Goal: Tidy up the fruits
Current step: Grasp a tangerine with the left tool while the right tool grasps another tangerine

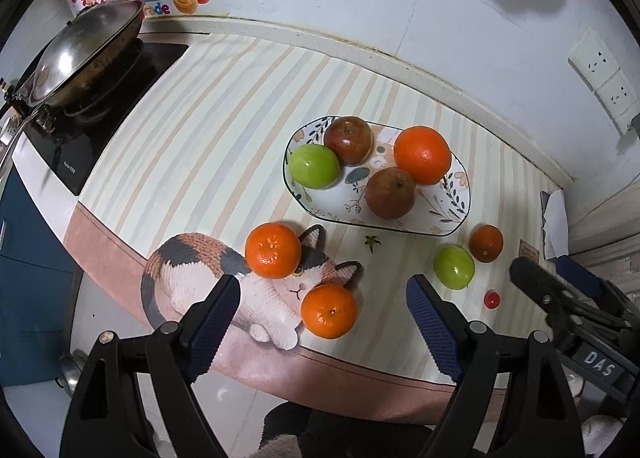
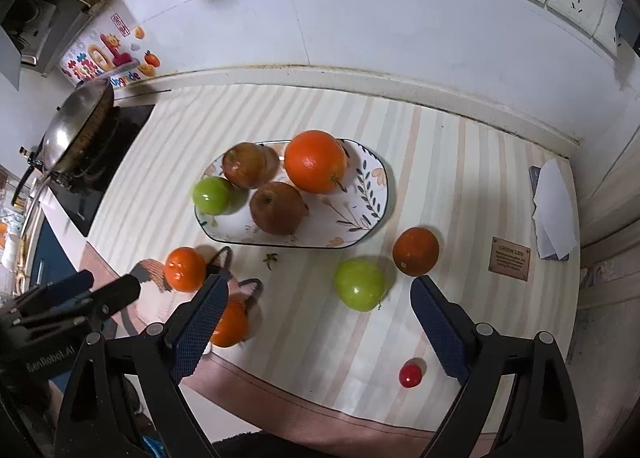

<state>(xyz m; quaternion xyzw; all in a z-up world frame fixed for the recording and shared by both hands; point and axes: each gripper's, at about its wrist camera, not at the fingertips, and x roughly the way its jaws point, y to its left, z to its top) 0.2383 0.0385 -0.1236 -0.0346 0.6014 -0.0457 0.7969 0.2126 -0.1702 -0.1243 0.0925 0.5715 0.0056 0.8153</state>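
Fruit lies on the striped worktop (image 1: pixel 208 130). The plate (image 2: pixel 372 202) holds two brown apples, a green apple (image 1: pixel 314 166) and a big orange (image 2: pixel 316 161). More oranges, a green apple (image 2: pixel 359 284) and a small red tomato (image 2: pixel 410 375) sit loose nearby. The left hand-held gripper (image 1: pixel 320 324) and right hand-held gripper (image 2: pixel 318 326) are both wide open and hold nothing.

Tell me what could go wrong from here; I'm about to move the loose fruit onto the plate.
1. The small red cherry tomato lies near the mat's front edge; a nudge could roll it off the counter.
2. The oval floral plate already holds four fruits, so added ones may knock the big orange or roll out.
3. The two orange tangerines lie close together, so the open left tool might bump one.
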